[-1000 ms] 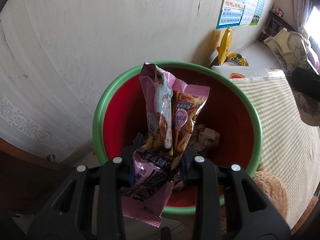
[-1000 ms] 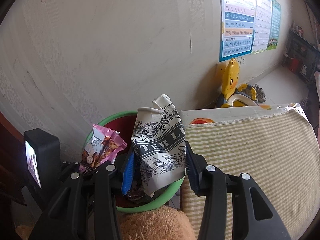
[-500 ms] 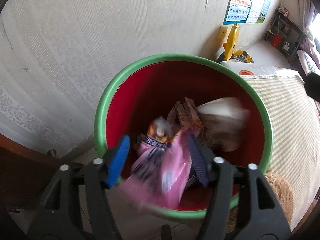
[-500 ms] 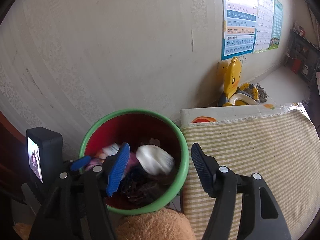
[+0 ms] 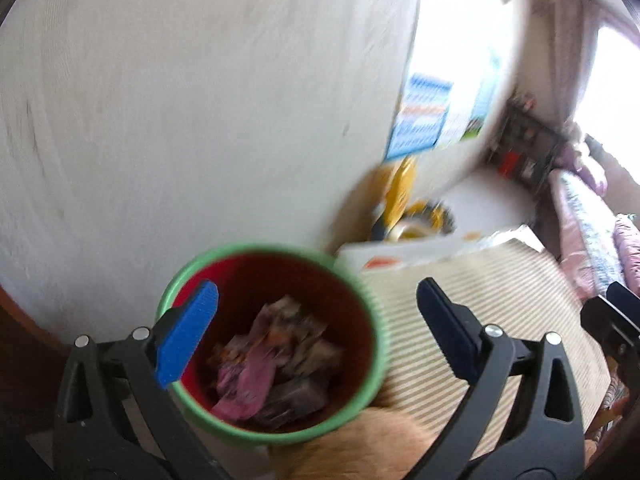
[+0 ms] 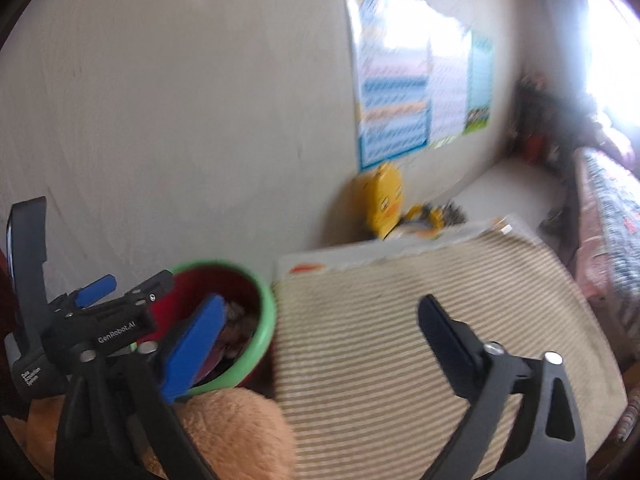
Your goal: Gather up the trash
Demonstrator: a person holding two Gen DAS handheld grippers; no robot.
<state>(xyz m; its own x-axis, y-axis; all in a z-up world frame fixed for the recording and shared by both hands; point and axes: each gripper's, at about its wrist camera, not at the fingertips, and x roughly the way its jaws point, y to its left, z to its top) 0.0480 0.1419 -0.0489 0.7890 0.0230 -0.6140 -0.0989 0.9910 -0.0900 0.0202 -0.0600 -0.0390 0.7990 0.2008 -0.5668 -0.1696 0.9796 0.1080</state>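
Note:
A red bin with a green rim (image 5: 372, 300) stands by the wall; the right wrist view shows it too (image 6: 268, 312). Inside it lie a pink snack wrapper (image 5: 248, 384) and other crumpled trash (image 5: 304, 336). My left gripper (image 5: 320, 316) is open and empty, above and behind the bin. My right gripper (image 6: 320, 328) is open and empty, over the striped cushion's left edge beside the bin. The left gripper shows at the left of the right wrist view (image 6: 124, 292).
A green-striped cushion (image 6: 400, 340) lies right of the bin, with a white board (image 5: 400, 252) behind it. A tan plush toy (image 6: 232, 432) sits in front of the bin. A yellow duck potty (image 6: 386, 200) stands by the wall under posters (image 6: 404, 100).
Both grippers let go of their trash, the pink wrapper and the printed paper cup, which fell into the bin. Both have since pulled back and up, with jaws wide open. The views are blurred by motion.

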